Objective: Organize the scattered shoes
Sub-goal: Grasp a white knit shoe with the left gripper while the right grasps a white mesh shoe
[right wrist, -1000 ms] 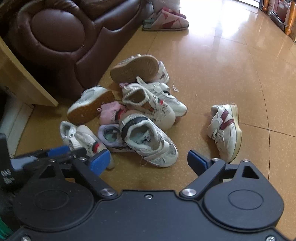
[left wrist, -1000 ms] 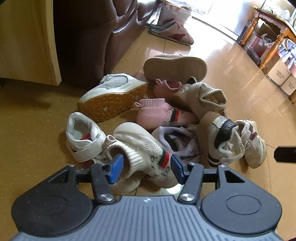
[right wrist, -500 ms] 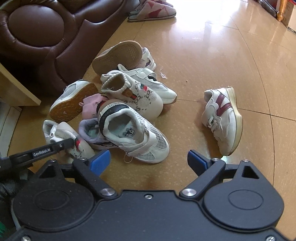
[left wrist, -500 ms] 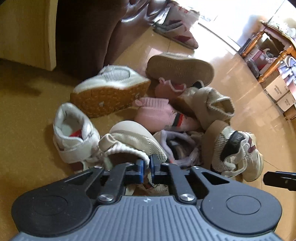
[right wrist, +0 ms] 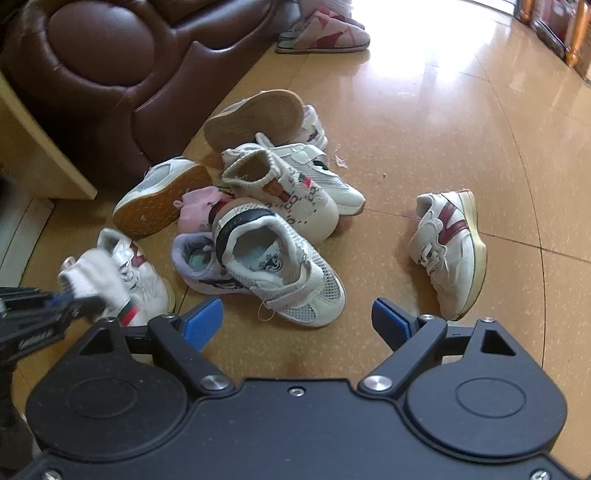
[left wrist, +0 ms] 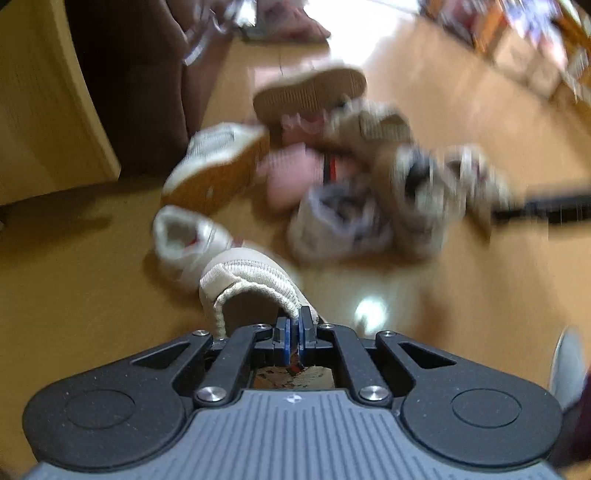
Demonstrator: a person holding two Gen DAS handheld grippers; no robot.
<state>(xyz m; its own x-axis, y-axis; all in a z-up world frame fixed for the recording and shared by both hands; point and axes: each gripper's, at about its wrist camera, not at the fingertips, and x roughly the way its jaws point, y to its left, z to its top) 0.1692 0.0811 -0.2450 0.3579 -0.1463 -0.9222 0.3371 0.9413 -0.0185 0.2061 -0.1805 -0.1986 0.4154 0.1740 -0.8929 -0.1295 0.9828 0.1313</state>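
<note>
left gripper pinching knit shoe, shoe pile beyond

Daylight glares off the floor beyond the slippers; the left wrist view is motion-blurred, both fisheye-bent at edges.

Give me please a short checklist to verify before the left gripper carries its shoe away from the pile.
1. Left gripper shut on the beige knit shoe at its collar: ok.
2. Grip deep enough to hold: cannot tell, only the collar edge is between the fingers.
3. Shoe free of the white and red sneaker beside it: cannot tell, blurred.
4. Right gripper open and empty: ok.
5. Floor beyond the pile free for placing: ok.
</note>
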